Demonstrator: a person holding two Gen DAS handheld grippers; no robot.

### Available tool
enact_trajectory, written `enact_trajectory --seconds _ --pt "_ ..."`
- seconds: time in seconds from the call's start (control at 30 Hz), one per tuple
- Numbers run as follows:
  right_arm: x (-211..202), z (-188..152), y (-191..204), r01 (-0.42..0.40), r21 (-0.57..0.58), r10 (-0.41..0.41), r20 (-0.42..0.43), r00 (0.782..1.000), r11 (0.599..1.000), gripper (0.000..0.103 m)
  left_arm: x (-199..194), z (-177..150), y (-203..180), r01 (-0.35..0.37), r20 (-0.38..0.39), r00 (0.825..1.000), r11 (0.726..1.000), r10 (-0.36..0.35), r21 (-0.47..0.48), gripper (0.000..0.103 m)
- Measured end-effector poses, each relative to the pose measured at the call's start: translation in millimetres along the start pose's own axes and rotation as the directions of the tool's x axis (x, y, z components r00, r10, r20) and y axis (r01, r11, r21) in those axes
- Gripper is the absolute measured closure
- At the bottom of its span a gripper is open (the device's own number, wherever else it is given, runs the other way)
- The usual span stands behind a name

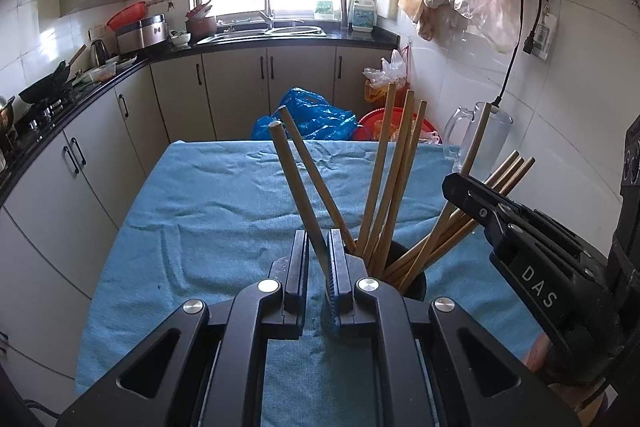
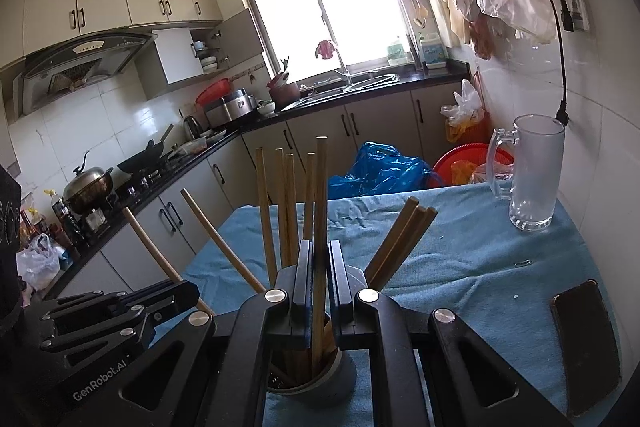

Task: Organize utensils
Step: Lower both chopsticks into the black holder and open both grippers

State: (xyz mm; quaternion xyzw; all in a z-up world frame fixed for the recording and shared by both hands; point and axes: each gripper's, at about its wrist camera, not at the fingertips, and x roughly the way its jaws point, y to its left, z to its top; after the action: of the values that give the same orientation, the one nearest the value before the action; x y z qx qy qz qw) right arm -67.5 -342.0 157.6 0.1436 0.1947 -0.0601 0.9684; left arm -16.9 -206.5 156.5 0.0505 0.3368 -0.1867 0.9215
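Observation:
A dark round holder (image 1: 414,281) stands on the blue cloth (image 1: 208,211) with several wooden chopsticks (image 1: 394,163) fanned out in it. My left gripper (image 1: 318,239) is shut on one chopstick (image 1: 294,179) that leans up to the left, just left of the holder. In the right wrist view, my right gripper (image 2: 320,247) is shut on an upright chopstick (image 2: 321,187) whose lower end reaches into the holder (image 2: 308,383) directly below. The left gripper (image 2: 188,291) shows at lower left with its slanted chopstick (image 2: 150,241). The right gripper (image 1: 452,183) enters from the right.
A frosted glass mug (image 2: 536,171) stands at the table's far right corner by the tiled wall. A dark phone (image 2: 586,339) and a paper clip (image 2: 524,262) lie on the cloth to the right. A blue plastic bag (image 1: 312,115) and a red basin (image 2: 460,163) sit beyond the far edge.

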Motion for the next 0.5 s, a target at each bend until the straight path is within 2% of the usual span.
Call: enact_trajectory --seconds 0.5 --pt "2.9 1.1 -0.1 0.001 0.000 -0.001 -0.006 1.000 1.000 0.095 1.4 -2.3 0.3 0.000 0.005 1.000 1.000 0.000 0.001 0.094"
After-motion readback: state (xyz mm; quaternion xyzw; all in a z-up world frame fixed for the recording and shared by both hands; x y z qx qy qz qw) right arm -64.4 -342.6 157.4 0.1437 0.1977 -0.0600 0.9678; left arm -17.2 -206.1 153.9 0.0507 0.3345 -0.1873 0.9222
